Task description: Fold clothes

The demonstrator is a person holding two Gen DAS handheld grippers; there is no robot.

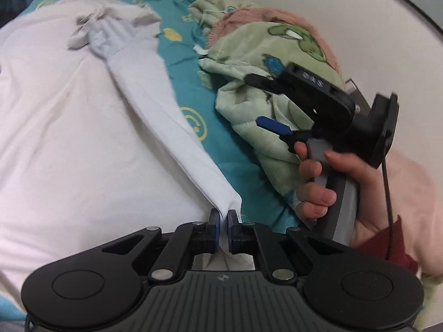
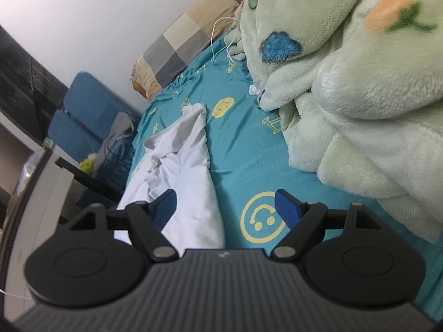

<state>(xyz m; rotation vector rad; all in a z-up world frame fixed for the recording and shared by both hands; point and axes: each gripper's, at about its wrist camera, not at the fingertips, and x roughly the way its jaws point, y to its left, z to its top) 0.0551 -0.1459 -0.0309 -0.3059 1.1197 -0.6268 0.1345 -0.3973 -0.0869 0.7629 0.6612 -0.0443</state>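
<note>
A white shirt [image 1: 69, 116] lies spread over the teal bed sheet [image 1: 180, 55]. My left gripper [image 1: 223, 221] is shut on the shirt's near edge, and a taut fold of cloth runs from the pads up toward the crumpled collar [image 1: 97, 27]. In the right wrist view the same white shirt [image 2: 191, 171] lies bunched at lower left. My right gripper [image 2: 225, 207] stands open above the sheet with nothing between its fingers; its left finger [image 2: 166, 204] overlaps the shirt. A hand holds the right gripper [image 1: 263, 99] at the right of the left wrist view.
A pale green fleece blanket [image 2: 360, 110] with printed figures is heaped on the right side of the bed. A checked pillow [image 2: 180, 47] leans at the wall, with a white cable [image 2: 221, 36] near it. Blue chairs [image 2: 83, 110] stand beside the bed.
</note>
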